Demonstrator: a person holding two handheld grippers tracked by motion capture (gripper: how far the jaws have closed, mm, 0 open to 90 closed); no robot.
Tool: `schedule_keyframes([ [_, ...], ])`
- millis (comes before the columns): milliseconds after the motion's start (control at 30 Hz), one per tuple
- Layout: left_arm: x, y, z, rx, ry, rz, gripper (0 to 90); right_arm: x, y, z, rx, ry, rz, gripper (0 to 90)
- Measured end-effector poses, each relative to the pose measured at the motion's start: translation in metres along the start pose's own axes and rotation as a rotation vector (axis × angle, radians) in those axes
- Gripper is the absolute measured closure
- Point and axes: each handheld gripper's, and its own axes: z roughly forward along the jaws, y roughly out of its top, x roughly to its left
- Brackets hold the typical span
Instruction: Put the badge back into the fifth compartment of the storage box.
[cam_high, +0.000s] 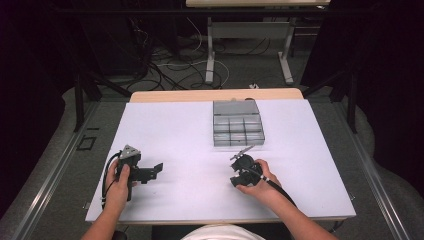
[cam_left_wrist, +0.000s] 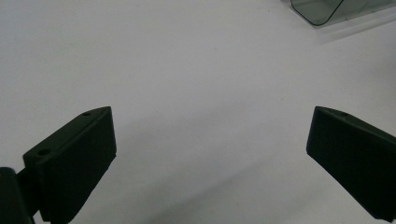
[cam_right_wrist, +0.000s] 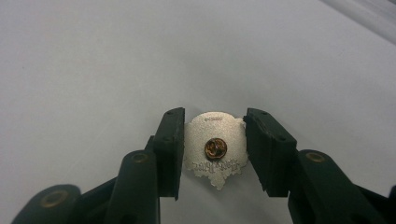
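Between my right gripper's (cam_right_wrist: 214, 142) black jaws sits a small silver pin badge (cam_right_wrist: 198, 133), its back towards the camera, with a brass post at its middle. Both pads press on its side edges just above the white table top. In the high view that right gripper (cam_high: 240, 169) lies in the person's right hand near the table's front middle. My left gripper (cam_high: 154, 171) rests at the front left in the person's left hand. Its jaws (cam_left_wrist: 210, 135) stand wide apart with only bare table between them.
A grey box (cam_high: 238, 125) with several compartments and a raised lid stands at the back middle of the white table (cam_high: 175, 130); its clear rounded corner (cam_left_wrist: 322, 9) shows in the left gripper view. Behind the table are cables and another table's legs (cam_high: 210, 50).
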Motion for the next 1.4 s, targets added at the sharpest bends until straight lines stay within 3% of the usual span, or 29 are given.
schedule_keyframes([
  [100,0.000,0.000,0.000,0.001,-0.001,0.001,1.8,-0.001,0.000,0.001,-0.024,0.011,0.007,58.0],
  [133,0.000,0.000,0.000,-0.001,0.001,0.000,1.8,-0.002,0.001,-0.002,0.008,-0.003,0.009,58.0],
  [167,0.000,0.000,0.000,0.002,0.000,0.001,1.8,-0.003,0.000,-0.001,-0.012,0.001,0.008,58.0],
  [200,0.000,0.000,0.000,-0.001,0.001,0.000,1.8,-0.004,0.001,-0.002,0.003,-0.003,0.008,58.0],
  [267,0.000,0.000,0.000,-0.001,0.000,0.000,1.8,-0.005,0.001,-0.002,-0.014,-0.002,0.014,58.0],
  [300,0.000,0.000,0.000,-0.001,0.001,0.000,1.8,-0.006,-0.001,0.001,-0.064,0.007,0.026,58.0],
  [333,0.000,0.000,0.000,0.000,0.001,0.000,1.8,-0.008,0.002,-0.007,0.046,-0.009,0.001,58.0],
  [367,0.000,0.000,0.000,0.000,0.001,0.000,1.8,-0.008,0.001,-0.004,-0.004,-0.002,0.027,58.0],
  [400,0.000,0.000,0.000,0.000,0.001,0.000,1.8,-0.009,0.000,-0.003,-0.018,-0.003,0.025,58.0],
  [433,0.000,0.000,0.000,-0.001,0.000,0.000,1.8,-0.010,0.001,-0.004,-0.008,-0.005,0.023,58.0],
  [467,0.000,0.000,0.000,-0.001,0.000,0.000,1.8,-0.011,0.003,-0.009,0.041,-0.009,0.020,58.0],
  [500,0.000,0.000,0.000,0.000,0.001,0.000,1.8,-0.012,-0.001,0.002,-0.120,0.001,0.053,58.0],
  [533,0.000,0.000,0.000,-0.001,0.001,-0.001,1.8,-0.013,-0.001,0.001,-0.119,0.002,0.054,58.0],
  [567,0.000,0.000,0.000,-0.001,0.000,-0.001,1.8,-0.015,0.002,-0.008,0.016,-0.002,0.035,58.0],
  [600,0.000,0.000,0.000,-0.001,0.001,-0.001,1.8,-0.016,0.001,-0.006,-0.029,-0.016,0.052,58.0],
  [633,0.000,0.000,0.000,0.000,0.000,-0.001,1.8,-0.017,-0.001,0.000,-0.119,0.007,0.062,58.0],
  [667,0.000,0.000,0.000,0.000,0.000,0.000,1.8,-0.019,0.004,-0.013,0.077,-0.023,0.036,58.0],
  [700,0.000,0.000,0.000,0.000,0.000,0.000,1.8,-0.021,0.004,-0.014,0.081,-0.030,0.032,58.0],
  [733,0.000,0.000,0.000,0.000,0.000,0.000,1.8,-0.020,0.001,-0.006,-0.030,-0.017,0.084,58.0],
  [800,0.000,0.000,0.000,0.000,0.000,-0.001,1.8,-0.024,0.001,-0.007,-0.032,-0.019,0.070,58.0],
  [1000,0.000,0.000,0.000,0.005,-0.003,-0.001,1.8,-0.032,0.000,-0.008,-0.044,-0.025,0.085,58.0],
  [1067,0.000,0.000,0.000,0.005,-0.003,0.000,1.8,-0.034,-0.001,-0.005,-0.094,-0.013,0.103,58.0],
  [1100,0.000,0.000,0.000,0.005,-0.003,-0.001,1.8,-0.035,0.000,-0.009,-0.048,-0.024,0.094,58.0],
  [1300,0.000,0.000,0.000,0.005,-0.004,-0.002,1.8,-0.042,0.000,-0.010,-0.051,-0.033,0.116,58.0],
  [1333,0.000,0.000,0.000,0.003,-0.003,-0.003,1.8,-0.043,-0.002,-0.007,-0.102,-0.017,0.118,58.0],
  [1367,0.001,0.000,0.000,0.006,-0.003,-0.002,1.8,-0.045,-0.001,-0.011,-0.056,-0.033,0.109,58.0],
  [1400,0.001,0.000,0.000,0.004,-0.003,-0.003,1.8,-0.045,-0.001,-0.011,-0.057,-0.033,0.112,58.0],
])
